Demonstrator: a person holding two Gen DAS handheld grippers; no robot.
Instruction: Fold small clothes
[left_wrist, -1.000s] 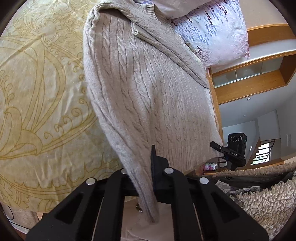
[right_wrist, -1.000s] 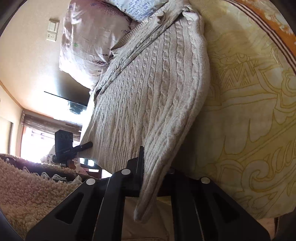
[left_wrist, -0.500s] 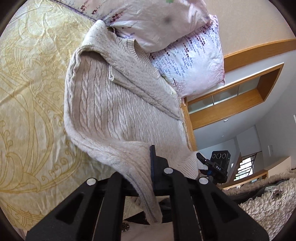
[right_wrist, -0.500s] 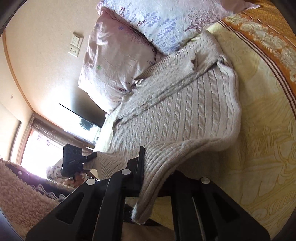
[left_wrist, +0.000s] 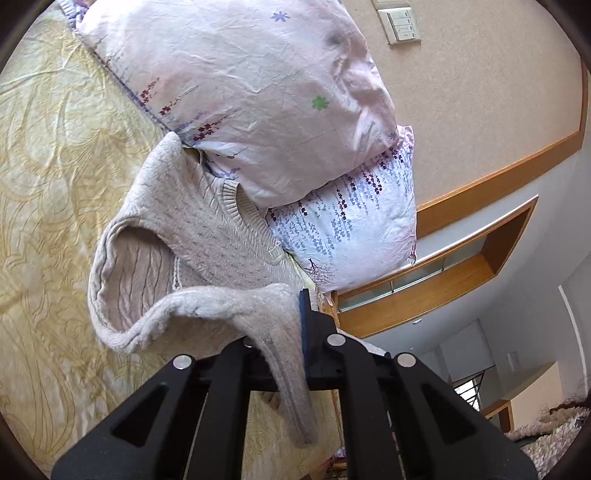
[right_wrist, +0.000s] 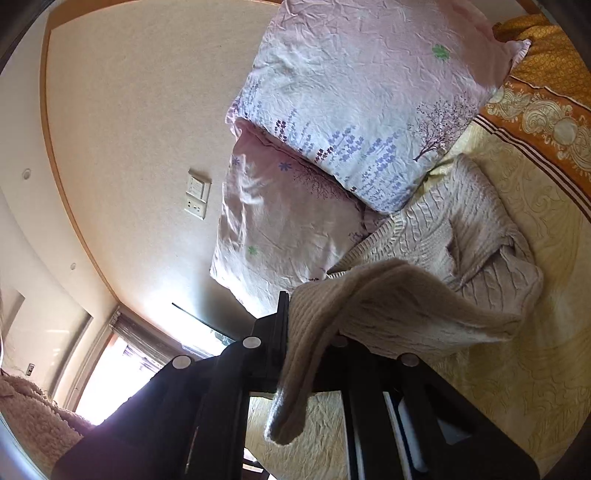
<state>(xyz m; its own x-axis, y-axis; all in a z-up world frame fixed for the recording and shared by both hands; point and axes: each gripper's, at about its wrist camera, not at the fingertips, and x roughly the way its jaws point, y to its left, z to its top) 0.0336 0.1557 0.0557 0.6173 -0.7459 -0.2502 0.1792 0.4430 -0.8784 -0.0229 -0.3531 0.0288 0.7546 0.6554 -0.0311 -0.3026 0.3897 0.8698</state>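
The yellow patterned bedspread (left_wrist: 55, 206) fills the frame beneath everything, with an orange border (right_wrist: 546, 110) at its far side in the right wrist view; on it, against the wall, two floral pillows are stacked, a pink one (left_wrist: 236, 88) and a white one with purple sprigs (left_wrist: 347, 236); the beige cable-knit sweater (left_wrist: 207, 236) lies on the bedspread with its collar end touching the pillows, and its near edge is lifted off the bedspread and curled back over the rest of the garment; on the wall above the pillows sits a light switch plate (left_wrist: 400, 22); the left gripper (left_wrist: 280, 339) is clamped on the lifted sweater edge, a tail of knit hanging down between its fingers; the right gripper (right_wrist: 306, 332) likewise pinches the raised edge on the other side, the cloth draping over and below its fingers.
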